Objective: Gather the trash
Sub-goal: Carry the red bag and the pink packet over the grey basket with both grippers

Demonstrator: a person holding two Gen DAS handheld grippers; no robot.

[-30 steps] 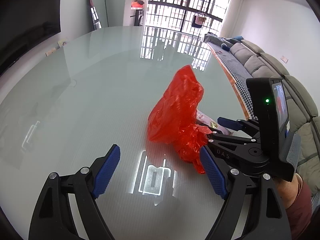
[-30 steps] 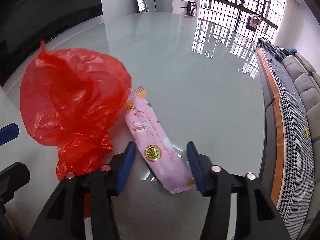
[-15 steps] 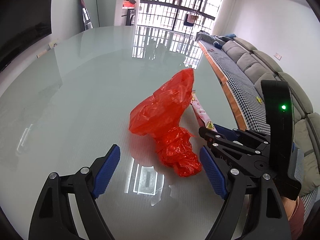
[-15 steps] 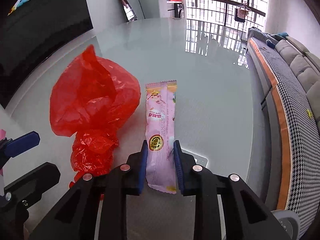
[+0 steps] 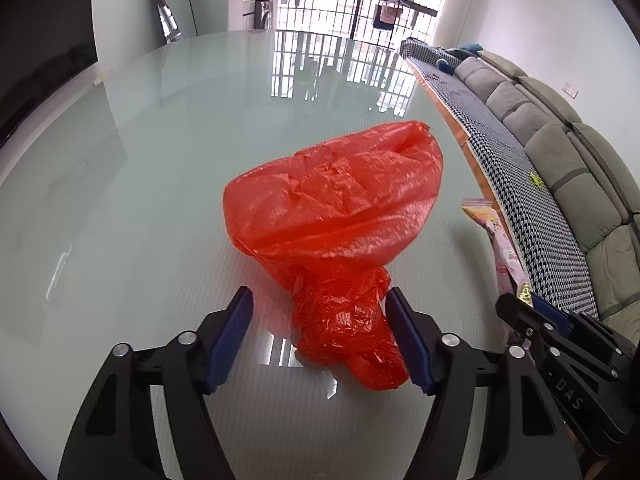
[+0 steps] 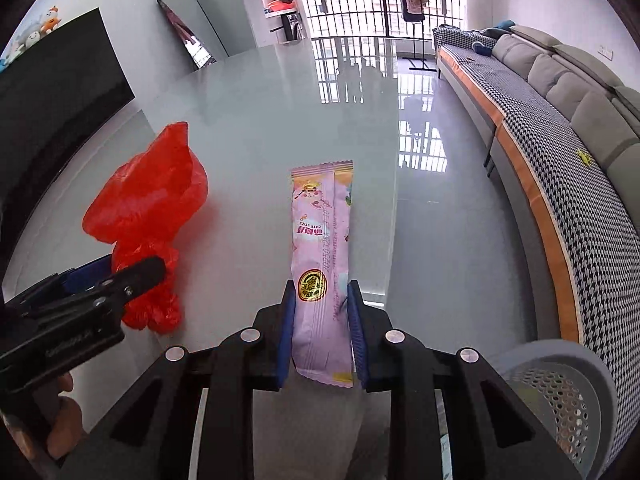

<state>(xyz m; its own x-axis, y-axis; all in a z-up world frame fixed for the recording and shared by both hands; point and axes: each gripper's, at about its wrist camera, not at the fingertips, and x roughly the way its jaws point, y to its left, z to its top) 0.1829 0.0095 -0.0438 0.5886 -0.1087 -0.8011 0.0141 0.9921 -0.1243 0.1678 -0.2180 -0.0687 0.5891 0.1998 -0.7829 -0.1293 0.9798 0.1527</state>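
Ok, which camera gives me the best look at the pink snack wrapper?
Right wrist: the pink snack wrapper shows full length, printed face up, clamped between the right gripper fingers. Left wrist catches only an edge-on sliver at the frame's right.

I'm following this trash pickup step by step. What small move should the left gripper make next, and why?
Probably finish closing the left gripper on the crumpled neck of the red bag. Its jaws have just been closing and now flank the neck; the right pad seems to touch it, the left stands clear. The right gripper already grips the pink wrapper, and a mesh bin waits beside it.
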